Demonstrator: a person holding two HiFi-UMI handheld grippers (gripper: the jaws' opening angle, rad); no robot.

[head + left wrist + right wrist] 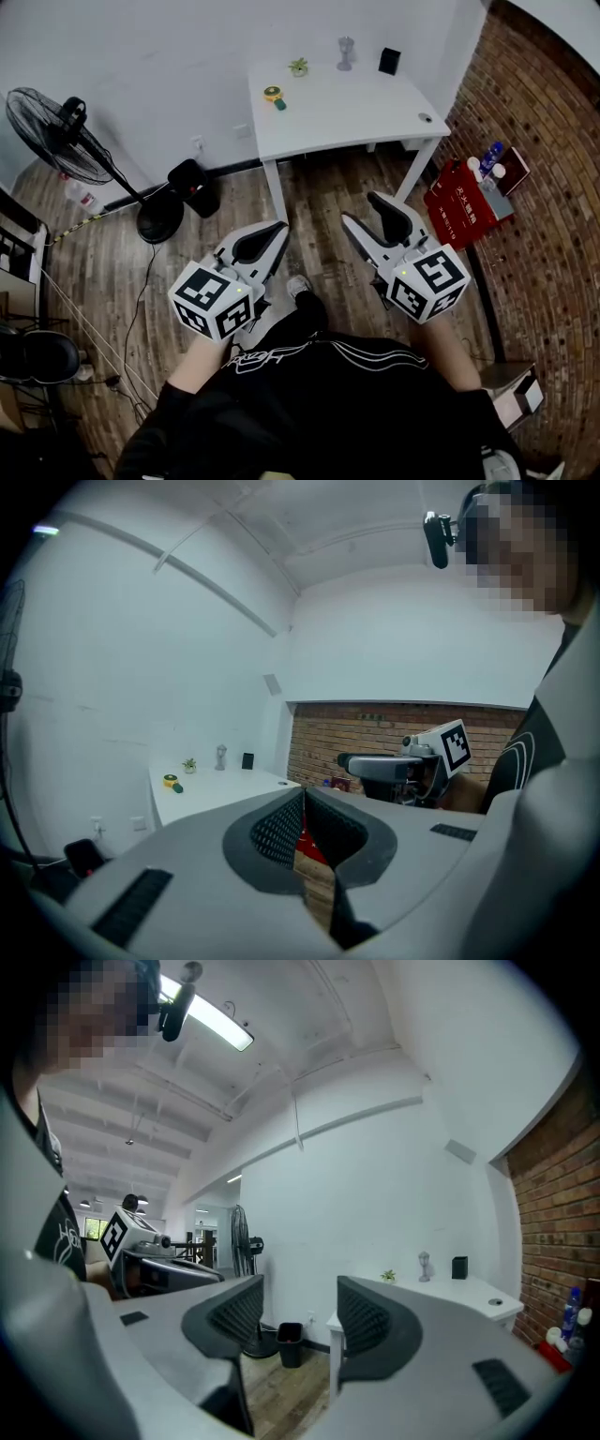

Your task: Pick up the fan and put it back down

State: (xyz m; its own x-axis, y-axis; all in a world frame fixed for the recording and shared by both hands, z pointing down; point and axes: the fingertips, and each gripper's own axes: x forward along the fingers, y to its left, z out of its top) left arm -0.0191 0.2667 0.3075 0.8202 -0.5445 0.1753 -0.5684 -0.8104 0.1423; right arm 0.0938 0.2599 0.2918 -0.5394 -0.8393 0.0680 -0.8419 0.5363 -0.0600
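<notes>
Well apart from the fan (58,139), left claw (277,231) closed, right claw (364,210) apart (both empty).

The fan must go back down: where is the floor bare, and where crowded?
Bare wood floor lies between the black bin beside the fan and the white table. Crowded: the red box with bottles by the brick wall.

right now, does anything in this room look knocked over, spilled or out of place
Nothing stands out. The fan stands upright on its base, the black bin sits upright beside it, and no spill shows on the white table. Only a thin cable trails across the wood floor from the fan's base.
</notes>
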